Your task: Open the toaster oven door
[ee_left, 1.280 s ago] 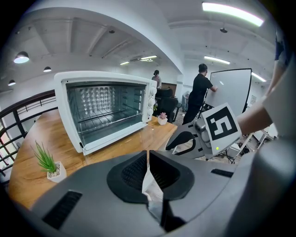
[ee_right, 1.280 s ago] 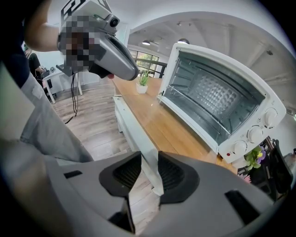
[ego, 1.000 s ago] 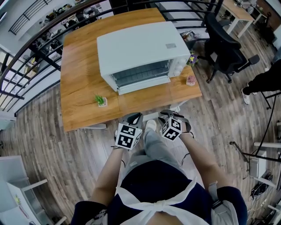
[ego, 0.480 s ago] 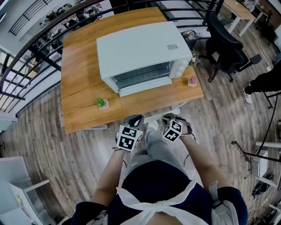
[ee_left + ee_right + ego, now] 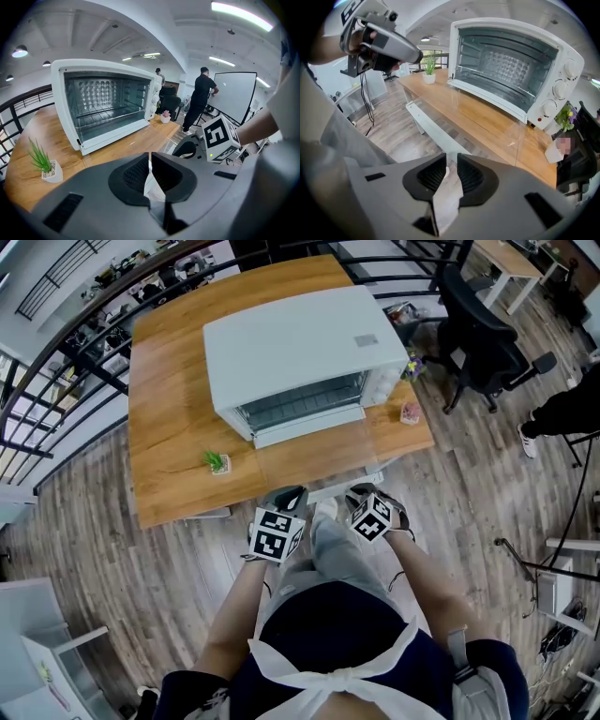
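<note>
Seemingly already down, toaster oven door [image 5: 319,460]; left gripper [image 5: 149,158] clenched empty, right gripper [image 5: 451,163] just opening, slightly apart, empty.

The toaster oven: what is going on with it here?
A person holds the grippers low by the body, short of the table. The glass door of the toaster oven already lies open. The left gripper is shut and empty; the right gripper has just been opening its jaws a little, nothing between them.

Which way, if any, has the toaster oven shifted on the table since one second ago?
No. The toaster oven keeps its place relative to the small potted plant on the wooden table.
</note>
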### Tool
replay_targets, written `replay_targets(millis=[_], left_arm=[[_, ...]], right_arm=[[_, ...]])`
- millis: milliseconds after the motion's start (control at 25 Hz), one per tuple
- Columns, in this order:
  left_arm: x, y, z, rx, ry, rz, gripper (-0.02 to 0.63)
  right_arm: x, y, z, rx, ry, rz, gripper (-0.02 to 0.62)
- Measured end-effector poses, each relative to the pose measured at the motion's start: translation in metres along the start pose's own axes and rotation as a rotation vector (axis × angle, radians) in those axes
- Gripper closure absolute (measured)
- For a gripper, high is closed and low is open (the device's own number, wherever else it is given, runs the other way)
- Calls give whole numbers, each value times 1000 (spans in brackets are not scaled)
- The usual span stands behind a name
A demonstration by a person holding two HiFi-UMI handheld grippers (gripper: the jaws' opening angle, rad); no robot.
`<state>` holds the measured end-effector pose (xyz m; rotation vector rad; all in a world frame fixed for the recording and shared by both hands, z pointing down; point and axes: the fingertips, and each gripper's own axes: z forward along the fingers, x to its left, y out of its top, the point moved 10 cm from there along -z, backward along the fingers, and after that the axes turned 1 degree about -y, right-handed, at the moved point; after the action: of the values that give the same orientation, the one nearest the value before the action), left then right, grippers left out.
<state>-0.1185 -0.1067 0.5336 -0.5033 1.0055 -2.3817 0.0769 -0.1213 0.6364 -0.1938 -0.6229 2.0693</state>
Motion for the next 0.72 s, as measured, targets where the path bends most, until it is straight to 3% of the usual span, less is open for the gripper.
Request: replay_targets(millis=[240,440,720], left_arm=[[4,5,-4,-32,5,-39,572],[2,13,-9,-112,-7,-80,572],[-7,25,-18,-188,-1,-51,574]], right_arm=[[-1,12,-21,-103,-21,128,523],[-2,23,-43,-187,-47,200,528],[-2,41,-74,-327,-66,293,548]])
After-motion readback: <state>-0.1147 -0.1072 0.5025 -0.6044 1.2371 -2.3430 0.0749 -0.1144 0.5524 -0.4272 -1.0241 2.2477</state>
